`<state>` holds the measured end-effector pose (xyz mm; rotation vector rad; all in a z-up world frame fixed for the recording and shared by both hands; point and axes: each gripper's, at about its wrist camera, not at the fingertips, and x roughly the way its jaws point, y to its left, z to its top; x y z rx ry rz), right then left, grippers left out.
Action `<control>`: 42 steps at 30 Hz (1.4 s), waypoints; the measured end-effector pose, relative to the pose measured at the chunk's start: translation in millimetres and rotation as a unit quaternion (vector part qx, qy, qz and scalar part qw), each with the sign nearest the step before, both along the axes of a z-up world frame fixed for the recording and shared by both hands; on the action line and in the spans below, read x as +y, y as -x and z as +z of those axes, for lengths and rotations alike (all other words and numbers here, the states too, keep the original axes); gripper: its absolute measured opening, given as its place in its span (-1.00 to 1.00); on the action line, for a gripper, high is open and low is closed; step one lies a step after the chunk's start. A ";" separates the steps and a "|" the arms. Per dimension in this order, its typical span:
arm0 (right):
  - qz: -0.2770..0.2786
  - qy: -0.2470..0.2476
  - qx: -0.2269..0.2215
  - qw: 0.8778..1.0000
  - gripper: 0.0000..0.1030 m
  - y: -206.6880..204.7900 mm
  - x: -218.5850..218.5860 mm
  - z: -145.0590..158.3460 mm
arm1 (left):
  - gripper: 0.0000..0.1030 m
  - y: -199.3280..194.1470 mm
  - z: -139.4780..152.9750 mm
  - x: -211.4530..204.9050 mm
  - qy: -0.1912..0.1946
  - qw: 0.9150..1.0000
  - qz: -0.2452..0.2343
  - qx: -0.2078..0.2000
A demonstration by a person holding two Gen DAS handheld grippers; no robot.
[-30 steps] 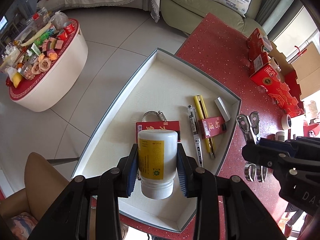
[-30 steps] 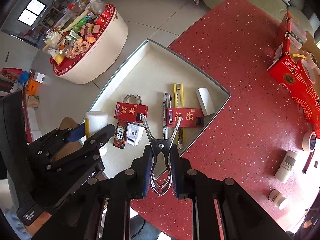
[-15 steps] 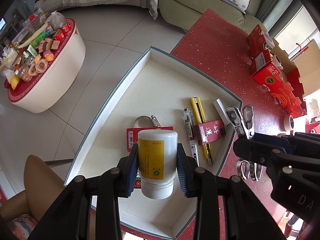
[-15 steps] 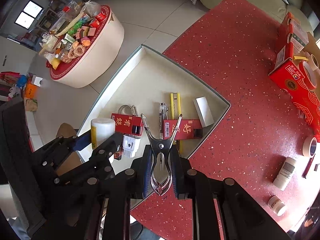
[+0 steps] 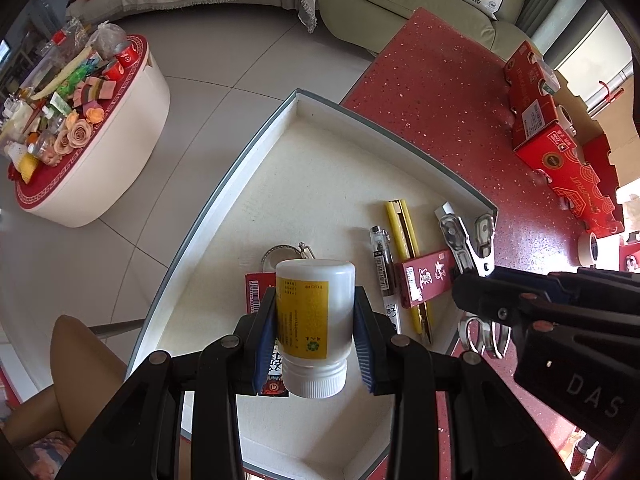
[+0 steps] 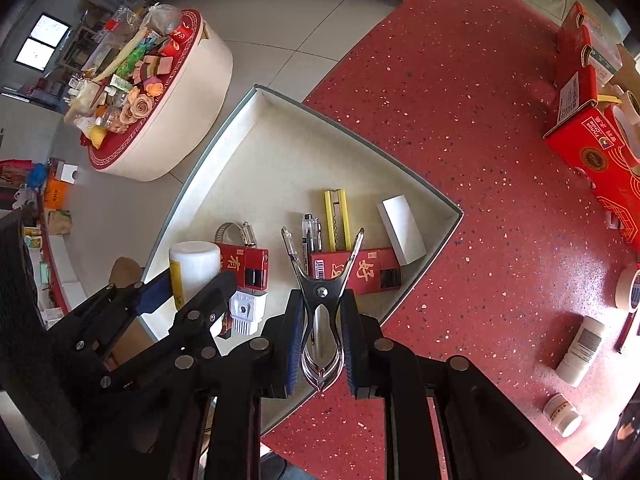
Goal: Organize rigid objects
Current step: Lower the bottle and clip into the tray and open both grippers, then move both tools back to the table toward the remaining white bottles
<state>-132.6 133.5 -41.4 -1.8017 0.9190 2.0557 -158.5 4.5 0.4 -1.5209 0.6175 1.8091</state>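
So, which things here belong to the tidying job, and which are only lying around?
Job:
- white bottle in left gripper
- metal clip in right gripper
- tray
- pen, yellow knife, already in tray

Lying around:
- round table of snacks
- sofa
- red boxes

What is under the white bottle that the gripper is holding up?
Below the white bottle lies the white tray, with a red box and a metal ring peeking out. The bottle covers most of that box.
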 end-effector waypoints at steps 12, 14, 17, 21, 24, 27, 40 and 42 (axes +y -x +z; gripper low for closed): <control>-0.005 -0.017 -0.019 1.000 0.81 1.8 2.8 -18.7 | 0.93 -5.4 -15.3 -5.5 0.018 1.000 -0.010 -0.010; -0.011 -0.016 -0.009 1.000 0.85 -6.0 6.5 -12.4 | 0.99 -6.3 -14.3 -10.4 0.016 1.000 -0.009 -0.007; -0.019 -0.034 -0.015 0.999 0.85 -24.8 11.7 -2.2 | 0.99 -10.3 -9.9 -10.8 0.019 1.000 -0.012 -0.006; -0.056 -0.035 -0.011 0.998 0.85 -73.0 14.6 9.3 | 0.99 -25.7 -2.2 -7.9 0.016 0.999 -0.026 -0.019; -0.094 -0.026 -0.006 0.995 0.90 -119.1 13.1 14.0 | 0.99 -49.7 3.1 0.0 0.016 0.998 -0.064 -0.023; -0.117 -0.037 -0.004 0.992 0.90 -162.8 6.7 17.7 | 0.99 -76.4 3.3 9.2 0.018 0.995 -0.090 -0.030; -0.295 0.007 -0.071 0.953 0.90 -329.4 28.1 -24.1 | 0.99 -193.5 -11.6 101.3 0.034 0.981 -0.184 -0.058; -0.295 -0.007 -0.073 0.953 0.90 -338.8 35.4 -24.5 | 0.99 -209.1 -16.4 122.6 0.034 0.979 -0.194 -0.056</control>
